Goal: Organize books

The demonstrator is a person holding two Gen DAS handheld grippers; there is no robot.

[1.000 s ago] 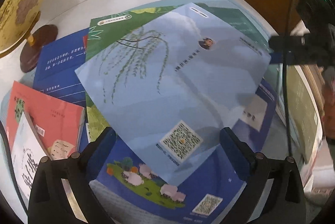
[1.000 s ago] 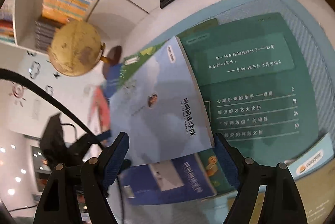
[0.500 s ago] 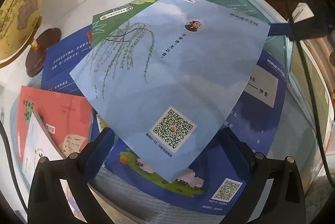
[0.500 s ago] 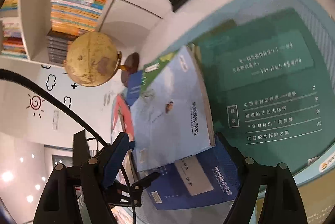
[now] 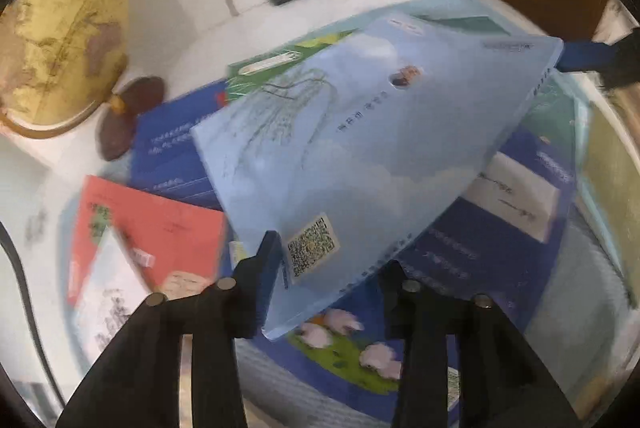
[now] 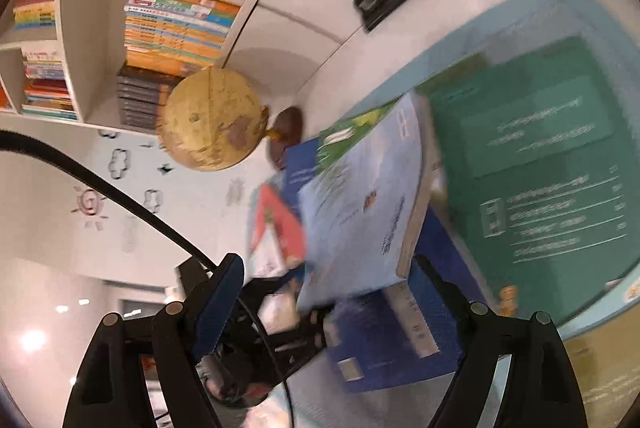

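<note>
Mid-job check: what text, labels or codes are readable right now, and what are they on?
No words can be read: motion blur.
Light blue book: QR code, not scannable; column of characters, blurred.
Dark blue book: white label, blurred.
Green book: white text lines, blurred.
Red book: print blurred.
Shelf spines: too small.
</note>
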